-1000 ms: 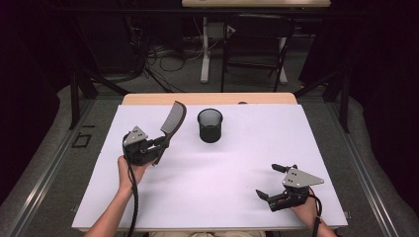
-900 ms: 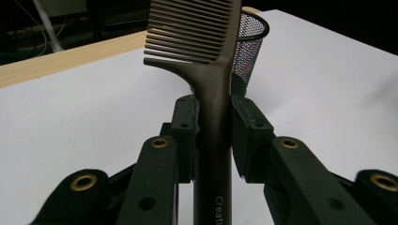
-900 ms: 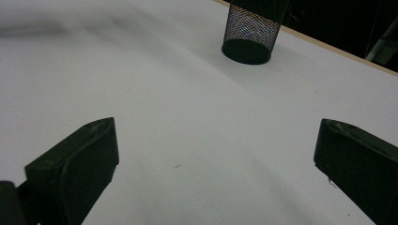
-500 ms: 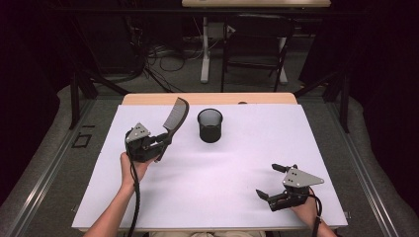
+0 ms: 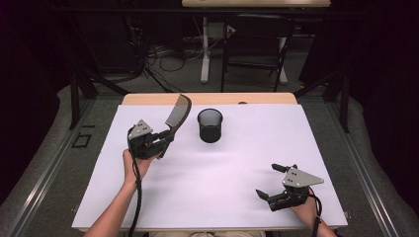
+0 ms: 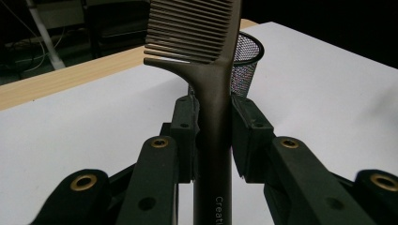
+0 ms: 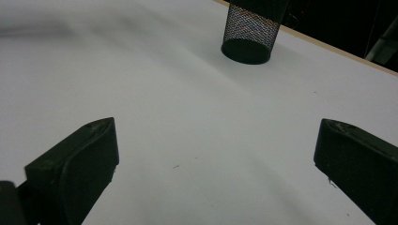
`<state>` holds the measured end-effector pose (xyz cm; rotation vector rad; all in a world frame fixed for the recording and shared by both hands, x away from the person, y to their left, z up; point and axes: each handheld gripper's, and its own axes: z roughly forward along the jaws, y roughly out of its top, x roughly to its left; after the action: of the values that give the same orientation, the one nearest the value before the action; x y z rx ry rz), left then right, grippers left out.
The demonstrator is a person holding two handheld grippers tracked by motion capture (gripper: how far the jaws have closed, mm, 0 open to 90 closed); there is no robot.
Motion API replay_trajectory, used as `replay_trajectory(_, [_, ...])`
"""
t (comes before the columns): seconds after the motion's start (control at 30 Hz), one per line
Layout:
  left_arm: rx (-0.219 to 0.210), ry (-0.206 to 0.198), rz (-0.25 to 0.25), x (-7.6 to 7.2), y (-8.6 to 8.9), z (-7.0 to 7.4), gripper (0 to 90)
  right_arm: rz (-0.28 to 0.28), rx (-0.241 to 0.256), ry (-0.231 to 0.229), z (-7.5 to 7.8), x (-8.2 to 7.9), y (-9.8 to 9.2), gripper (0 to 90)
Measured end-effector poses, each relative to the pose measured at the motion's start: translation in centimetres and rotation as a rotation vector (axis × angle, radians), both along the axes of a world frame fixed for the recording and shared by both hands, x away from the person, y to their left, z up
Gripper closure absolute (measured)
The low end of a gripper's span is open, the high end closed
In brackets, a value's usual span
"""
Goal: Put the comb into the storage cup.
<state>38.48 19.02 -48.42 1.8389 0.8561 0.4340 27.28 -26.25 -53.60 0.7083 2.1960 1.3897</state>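
Note:
A dark brown comb point(image 5: 177, 113) is held up off the table, its handle clamped in my left gripper point(image 5: 165, 138), which is shut on it; the toothed end points up and toward the far side. In the left gripper view the comb point(image 6: 212, 84) rises between both jaws, in front of the black mesh cup point(image 6: 245, 61). The mesh cup point(image 5: 210, 125) stands upright on the white table point(image 5: 247, 163), just right of the comb. My right gripper point(image 5: 271, 181) rests near the front right of the table, open and holding nothing. The right gripper view has the cup point(image 7: 251, 30) far ahead.
The white sheet covers the table except a wooden strip point(image 5: 148, 98) along the far edge. Beyond the table are a dark floor, cables and table legs point(image 5: 205, 54).
My left gripper with the comb has drifted slightly right and toward the far side. The right gripper has not moved.

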Motion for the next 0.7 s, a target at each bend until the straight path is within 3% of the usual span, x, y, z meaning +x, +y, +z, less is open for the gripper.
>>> replay_trajectory(0.7, [-0.01, -0.018, -0.01, 0.9, -1.1, 0.9, 72.2, 0.001, -0.001, 0.0, 0.0, 0.0, 0.0, 0.0])
